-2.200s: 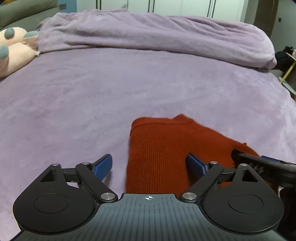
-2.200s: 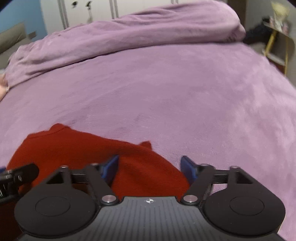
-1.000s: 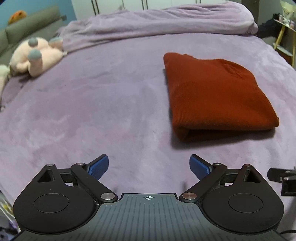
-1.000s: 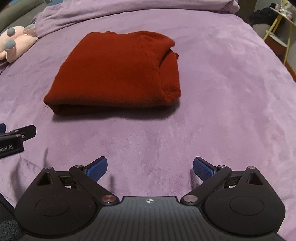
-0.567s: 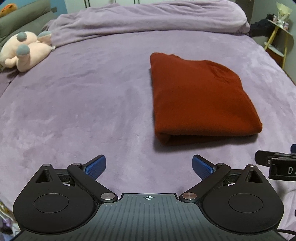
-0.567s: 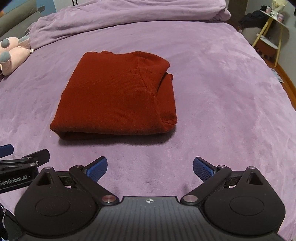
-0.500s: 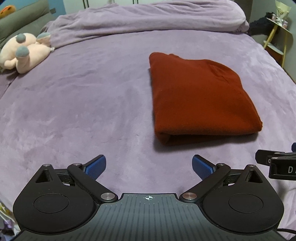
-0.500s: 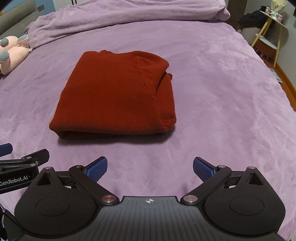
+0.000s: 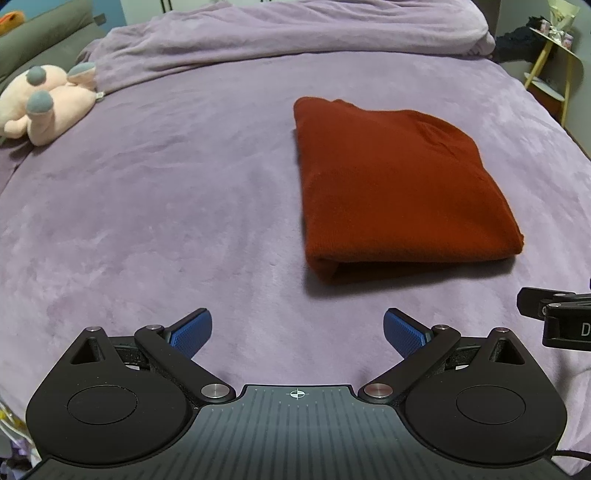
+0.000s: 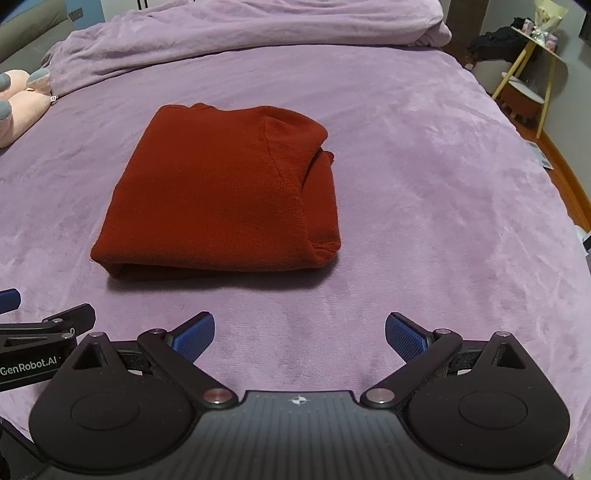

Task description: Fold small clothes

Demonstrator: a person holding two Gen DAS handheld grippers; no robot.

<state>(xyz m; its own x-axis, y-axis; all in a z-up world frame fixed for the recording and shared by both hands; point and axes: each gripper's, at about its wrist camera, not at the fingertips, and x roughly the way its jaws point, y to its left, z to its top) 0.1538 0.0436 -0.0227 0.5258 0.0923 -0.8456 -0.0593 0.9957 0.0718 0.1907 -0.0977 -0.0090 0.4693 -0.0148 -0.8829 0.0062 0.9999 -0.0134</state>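
Two grippers hover apart from the folded red sweater [image 9: 399, 181], which lies flat on the purple bed cover [image 9: 147, 206]. Both the left gripper [image 9: 297, 330] and the right gripper [image 10: 300, 332] have their fingers spread wide, holding nothing. One pink plush toy [image 9: 44, 103] rests near the bed's far left edge.

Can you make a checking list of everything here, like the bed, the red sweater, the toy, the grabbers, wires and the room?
Surface: purple bed cover, soft, lightly rumpled.
Job's things: red sweater folded into a neat block, lying flat on the cover, nothing touching it.
Clutter: pink stuffed toy at the far left; bunched purple blanket along the far edge.
Grippers: left gripper open and empty; right gripper open and empty, both short of the sweater.
Cables: thin dark cable at the lower right corner of the left view.
Surroundings: yellow-legged side table, white cupboard doors behind.
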